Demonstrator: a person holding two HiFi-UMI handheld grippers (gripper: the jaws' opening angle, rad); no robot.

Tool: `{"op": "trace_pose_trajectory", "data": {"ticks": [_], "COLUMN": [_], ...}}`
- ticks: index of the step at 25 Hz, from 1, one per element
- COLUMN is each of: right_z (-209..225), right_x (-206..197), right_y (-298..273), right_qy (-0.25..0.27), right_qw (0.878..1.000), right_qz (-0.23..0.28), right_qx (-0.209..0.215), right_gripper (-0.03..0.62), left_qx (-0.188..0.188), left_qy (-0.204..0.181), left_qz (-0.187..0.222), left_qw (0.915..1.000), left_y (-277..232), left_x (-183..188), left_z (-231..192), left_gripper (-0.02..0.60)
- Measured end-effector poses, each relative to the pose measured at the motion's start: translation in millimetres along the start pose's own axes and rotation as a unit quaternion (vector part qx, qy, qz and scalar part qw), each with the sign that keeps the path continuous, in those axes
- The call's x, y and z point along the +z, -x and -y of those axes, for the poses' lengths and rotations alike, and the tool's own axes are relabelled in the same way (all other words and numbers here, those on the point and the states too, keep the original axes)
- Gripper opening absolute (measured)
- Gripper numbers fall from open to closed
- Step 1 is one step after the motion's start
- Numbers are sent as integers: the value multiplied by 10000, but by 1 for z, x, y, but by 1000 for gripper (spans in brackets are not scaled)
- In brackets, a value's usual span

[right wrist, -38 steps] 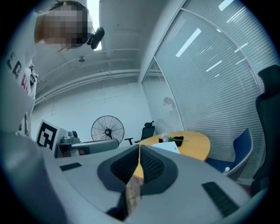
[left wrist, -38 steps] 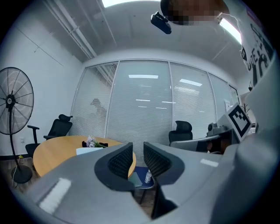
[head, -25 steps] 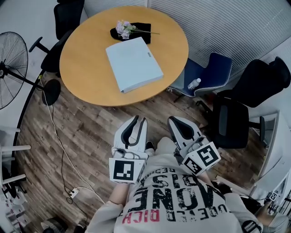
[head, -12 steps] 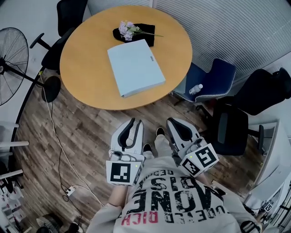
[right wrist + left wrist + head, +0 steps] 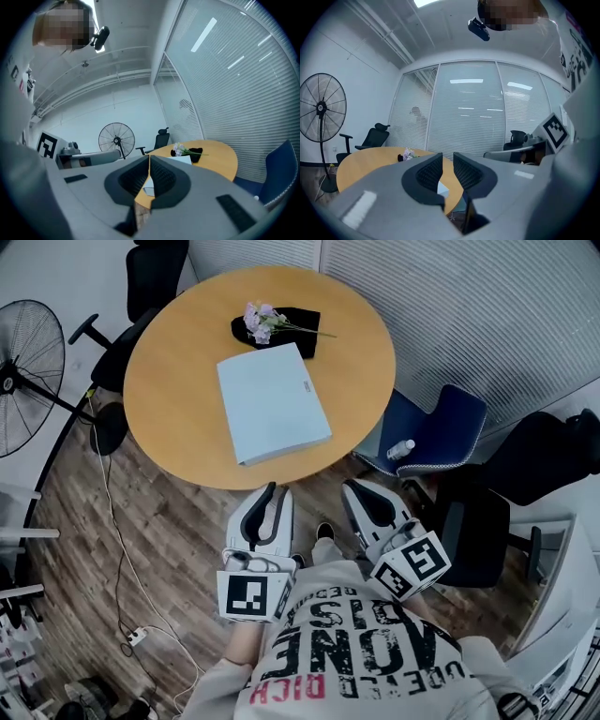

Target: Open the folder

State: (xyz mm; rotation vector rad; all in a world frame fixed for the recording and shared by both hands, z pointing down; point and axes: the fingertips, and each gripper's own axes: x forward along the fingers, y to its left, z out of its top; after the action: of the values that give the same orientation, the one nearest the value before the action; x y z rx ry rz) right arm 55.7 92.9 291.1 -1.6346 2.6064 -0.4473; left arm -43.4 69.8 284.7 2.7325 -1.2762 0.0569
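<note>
A closed light-blue folder (image 5: 272,401) lies flat on the round wooden table (image 5: 178,418), its spine edge toward me. Both grippers hang level over the wood floor, short of the table's near edge and apart from the folder. My left gripper (image 5: 278,491) is open by a narrow gap with nothing in it; a corner of the folder (image 5: 442,189) shows through that gap beyond the left gripper (image 5: 447,157). My right gripper (image 5: 352,487) has its tips together and holds nothing. In the right gripper view the folder (image 5: 180,159) lies on the table past the right gripper (image 5: 149,159).
Pale flowers (image 5: 260,320) on a black cloth lie behind the folder. A blue chair (image 5: 436,427) with a bottle (image 5: 400,448) stands right of the table, black chairs (image 5: 478,531) further right and far left. A standing fan (image 5: 28,352) and a floor cable (image 5: 112,521) are on the left.
Both grippers and I have moved toward the table; its near edge now lies closer to the fingertips. The folder has not moved on the table.
</note>
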Motion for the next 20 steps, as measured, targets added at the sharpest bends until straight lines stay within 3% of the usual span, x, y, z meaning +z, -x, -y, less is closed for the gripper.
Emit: {"op": "trace_pose_trajectory", "data": {"ticks": [8,20], "right_z": [46,77], "right_x": [12,9], "right_y": [1,2], "right_qy": [39,-98], "right_qw": [9998,9995], "right_qz": [-21,-122], "right_qx": [176,269], "right_gripper": [14,14], "left_qx": [172,298], "left_qy": [10,13], "left_qz": [91,56], "left_qw": [9998,9995], "left_y": [-36,-56], "left_x": [3,-1], "left_z": [24,38], "left_gripper": [81,80]}}
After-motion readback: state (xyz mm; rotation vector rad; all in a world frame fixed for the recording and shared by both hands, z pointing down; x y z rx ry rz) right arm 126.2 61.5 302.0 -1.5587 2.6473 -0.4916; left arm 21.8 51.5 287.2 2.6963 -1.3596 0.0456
